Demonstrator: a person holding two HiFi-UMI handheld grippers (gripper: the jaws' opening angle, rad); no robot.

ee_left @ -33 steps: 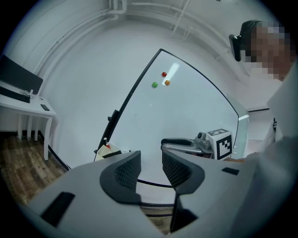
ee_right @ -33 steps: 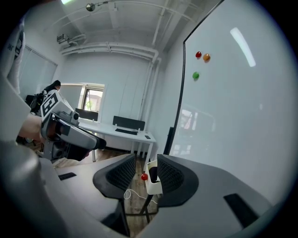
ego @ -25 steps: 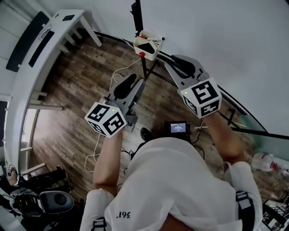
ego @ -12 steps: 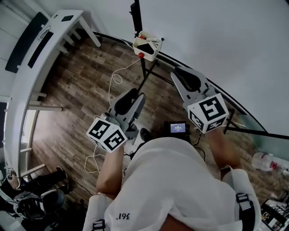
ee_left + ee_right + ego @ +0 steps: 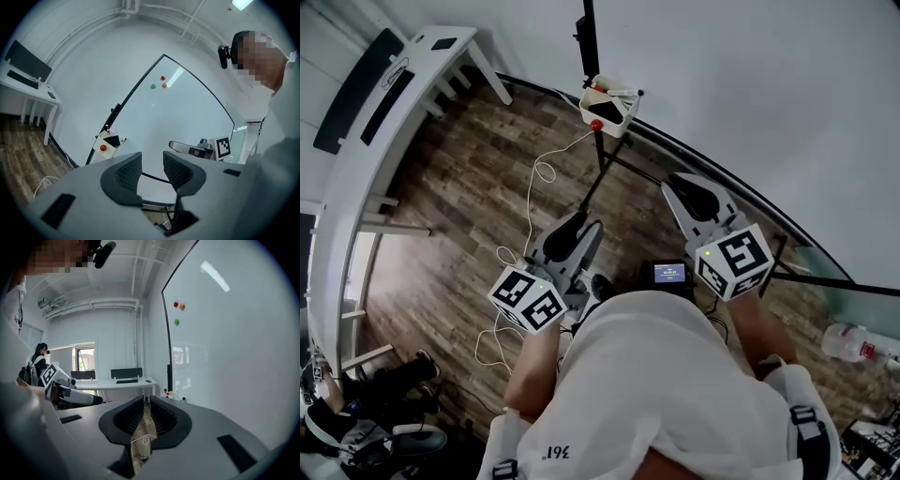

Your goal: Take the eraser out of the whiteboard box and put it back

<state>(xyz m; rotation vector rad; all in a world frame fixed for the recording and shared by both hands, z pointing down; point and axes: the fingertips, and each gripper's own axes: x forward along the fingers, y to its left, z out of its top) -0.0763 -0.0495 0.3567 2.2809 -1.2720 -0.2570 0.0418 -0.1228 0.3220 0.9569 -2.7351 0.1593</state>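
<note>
Since the whiteboard (image 5: 750,112) stands close along the person's right, a reach for its tray is best made along the board, not toward it. The left gripper (image 5: 151,161) has its jaws spread with nothing between them. The right gripper (image 5: 146,409) has just been closing and shows only a thin slit, also empty. Both hang well apart from the whiteboard box (image 5: 610,114), where the eraser (image 5: 111,140) lies.

I judge neither claw ready to lift. Whichever goes should open wide first, come down over the box's open top and pinch the eraser across its narrow sides, clear of the red knob (image 5: 596,124) on the front.

From the head view the eraser is hard to tell among the box's contents. In the right gripper view it is too small to make out.
</note>
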